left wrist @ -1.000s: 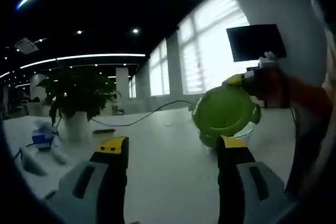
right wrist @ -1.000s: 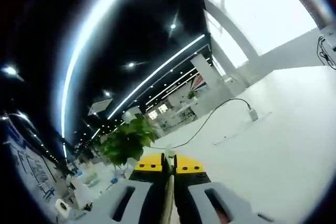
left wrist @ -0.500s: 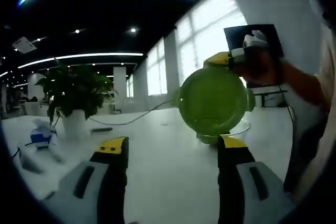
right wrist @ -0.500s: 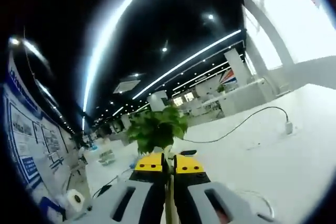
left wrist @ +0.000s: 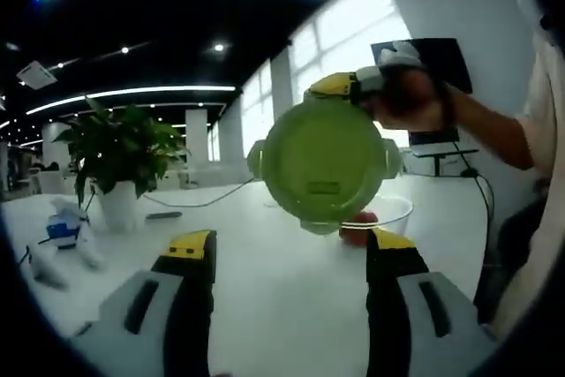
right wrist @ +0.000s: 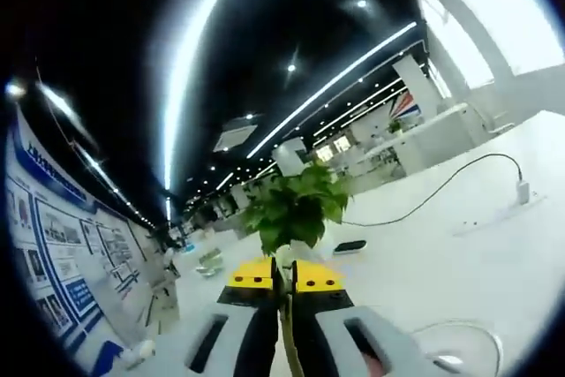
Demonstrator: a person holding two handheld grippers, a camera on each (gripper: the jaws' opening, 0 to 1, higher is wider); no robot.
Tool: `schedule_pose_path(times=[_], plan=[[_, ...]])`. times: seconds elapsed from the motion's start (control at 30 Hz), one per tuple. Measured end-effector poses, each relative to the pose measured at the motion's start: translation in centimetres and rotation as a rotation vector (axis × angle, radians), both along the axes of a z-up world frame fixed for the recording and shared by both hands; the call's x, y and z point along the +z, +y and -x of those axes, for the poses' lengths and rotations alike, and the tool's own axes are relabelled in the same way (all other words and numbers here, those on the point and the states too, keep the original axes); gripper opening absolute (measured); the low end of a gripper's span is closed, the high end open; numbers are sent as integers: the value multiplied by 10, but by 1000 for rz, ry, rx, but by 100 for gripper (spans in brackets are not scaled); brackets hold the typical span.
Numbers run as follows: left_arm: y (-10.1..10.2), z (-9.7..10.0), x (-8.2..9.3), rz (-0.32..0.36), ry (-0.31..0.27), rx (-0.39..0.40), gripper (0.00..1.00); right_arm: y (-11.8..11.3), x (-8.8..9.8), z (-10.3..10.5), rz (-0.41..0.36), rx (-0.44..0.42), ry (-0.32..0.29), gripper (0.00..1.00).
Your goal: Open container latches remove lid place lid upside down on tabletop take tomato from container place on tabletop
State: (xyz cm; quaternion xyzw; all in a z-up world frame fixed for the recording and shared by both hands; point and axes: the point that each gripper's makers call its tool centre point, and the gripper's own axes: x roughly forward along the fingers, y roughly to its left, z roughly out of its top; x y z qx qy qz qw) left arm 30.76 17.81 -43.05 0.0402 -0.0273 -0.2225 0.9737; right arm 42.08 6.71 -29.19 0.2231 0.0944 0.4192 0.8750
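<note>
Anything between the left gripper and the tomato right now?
Yes. In the left gripper view the green lid, held up edge-on by the right gripper, hangs in front of the clear container and covers most of the tomato. The left gripper is open, short of both.

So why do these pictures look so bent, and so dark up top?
Left gripper view: fisheye curves the ceiling lights; the windows glare white, backlighting the green lid. Right gripper view: light strips arc across a dark ceiling; the potted plant is soft-edged.

White tabletop (left wrist: 265, 253), potted plant (left wrist: 119, 161), clear container (left wrist: 388, 214), toy figure (left wrist: 62, 236), cable (right wrist: 441, 187)
</note>
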Motion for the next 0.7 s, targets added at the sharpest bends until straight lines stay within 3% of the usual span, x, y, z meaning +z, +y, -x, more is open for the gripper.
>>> schedule_pose_path(times=[0.3,0.47,0.7], plan=[[-2,0,-1,0,5,6,63,-15,33,-23,-39,-36,-45,0],[-2,0,-1,-2,7,7,63,-43,40,-45,-19,-107,-69,0],[-6,-3,1,-9,8,-1,63,-99,46,-90,36,-271,-100,0]])
